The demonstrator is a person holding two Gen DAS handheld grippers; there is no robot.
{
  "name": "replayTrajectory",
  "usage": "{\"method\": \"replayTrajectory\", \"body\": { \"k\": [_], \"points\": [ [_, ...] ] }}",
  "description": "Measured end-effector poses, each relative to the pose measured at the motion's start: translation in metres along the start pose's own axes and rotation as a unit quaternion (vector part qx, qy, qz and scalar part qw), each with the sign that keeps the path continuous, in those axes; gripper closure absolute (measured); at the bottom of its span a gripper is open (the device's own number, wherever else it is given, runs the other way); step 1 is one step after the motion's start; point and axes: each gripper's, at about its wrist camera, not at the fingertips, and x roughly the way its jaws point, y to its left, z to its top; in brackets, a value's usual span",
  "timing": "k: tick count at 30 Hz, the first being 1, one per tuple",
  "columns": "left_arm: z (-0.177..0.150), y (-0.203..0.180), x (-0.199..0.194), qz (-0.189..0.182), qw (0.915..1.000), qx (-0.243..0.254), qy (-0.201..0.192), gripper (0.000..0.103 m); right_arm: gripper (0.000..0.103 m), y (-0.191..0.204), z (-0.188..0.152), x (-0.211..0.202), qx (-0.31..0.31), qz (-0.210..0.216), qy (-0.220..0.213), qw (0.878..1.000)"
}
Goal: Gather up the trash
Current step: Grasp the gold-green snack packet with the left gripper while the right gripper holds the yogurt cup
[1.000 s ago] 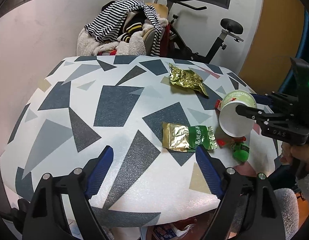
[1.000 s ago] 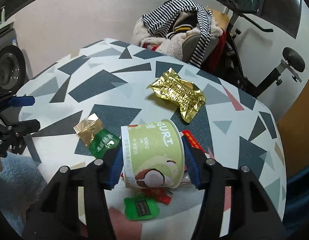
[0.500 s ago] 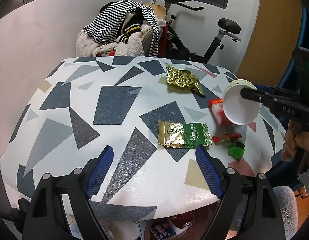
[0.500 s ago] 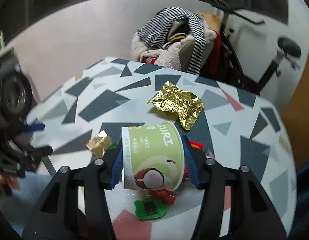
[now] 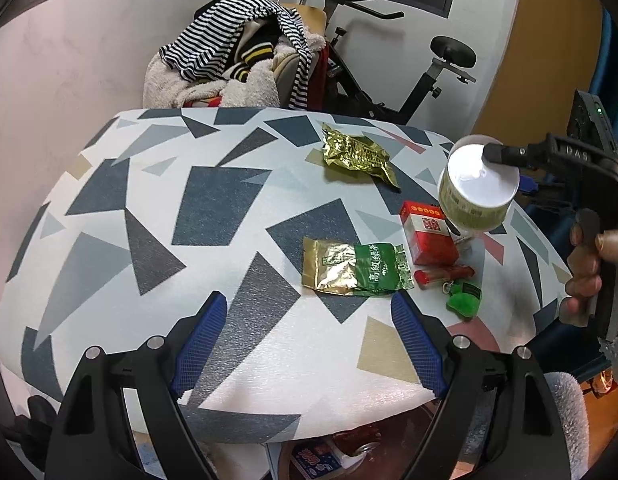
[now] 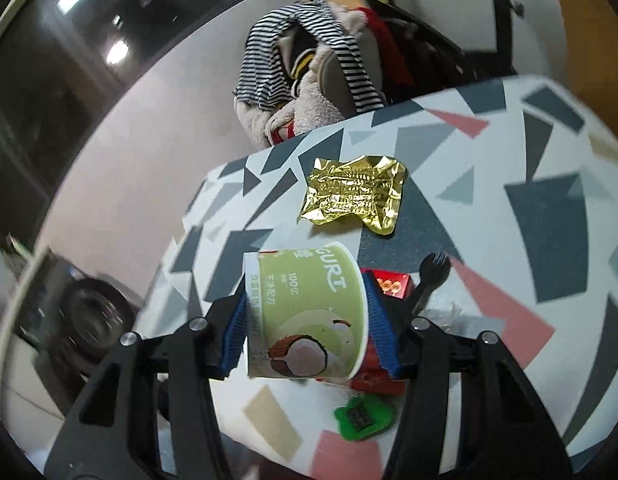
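A table (image 5: 213,208) patterned with grey triangles holds foil wrappers (image 5: 355,154); behind it, striped clothes (image 5: 233,40) and an exercise bike (image 5: 425,76). The right gripper (image 6: 307,316) clamps a yogurt cup (image 6: 305,312) above the table's edge; the left gripper (image 5: 305,344) hovers with jaws apart, nothing between.

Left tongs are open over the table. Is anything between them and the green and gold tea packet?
Nothing visible. The left tongs hang open, with only bare table between them and the green and gold tea packet.
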Motion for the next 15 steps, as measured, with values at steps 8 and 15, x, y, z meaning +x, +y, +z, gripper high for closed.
{"method": "replayTrajectory", "body": {
  "k": [8,15],
  "points": [
    [0.003,-0.012,0.035,-0.034,0.9985,0.003,0.042,0.021,0.049,0.019,-0.003,0.001,-0.094,-0.072,-0.004,0.993],
    [0.009,0.005,0.071,-0.056,0.9896,-0.101,0.086,0.021,0.049,0.046,-0.021,-0.004,-0.24,-0.152,-0.032,0.958]
  ]
}}
